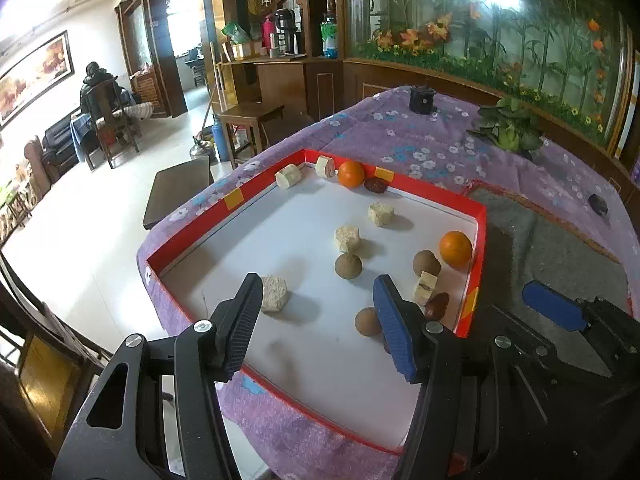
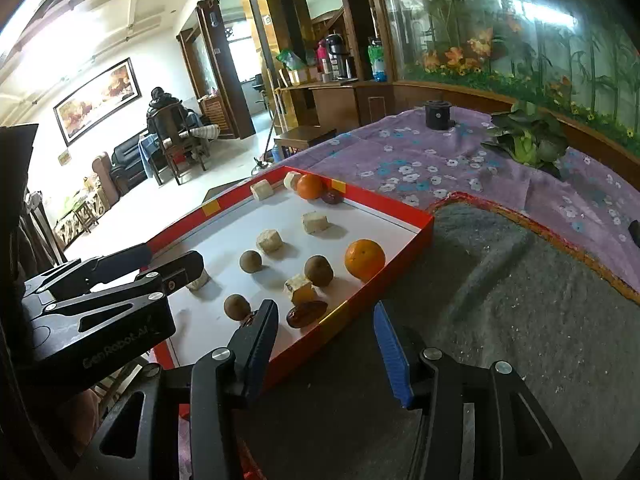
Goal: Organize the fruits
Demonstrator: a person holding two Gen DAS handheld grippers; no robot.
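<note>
A red-walled tray (image 1: 478, 240) with a white floor holds the fruit. One orange (image 1: 455, 249) lies against its right wall and a second orange (image 1: 351, 174) at the far wall. Three brown round fruits (image 1: 348, 266) are spread over the near half, a dark red date (image 1: 436, 306) lies by the right wall, and several pale chunks (image 1: 347, 239) are scattered about. My left gripper (image 1: 316, 304) hangs open over the tray's near part with nothing between its fingers. My right gripper (image 2: 325, 316) is open above the tray's near right wall, close to the date (image 2: 306, 314), holding nothing.
A grey mat (image 2: 500, 300) lies right of the tray on a purple flowered cloth (image 1: 420, 144). A potted plant (image 1: 508, 128) and a black cup (image 1: 421, 99) stand at the back. The table drops off to the left; a person (image 1: 96, 92) sits far off.
</note>
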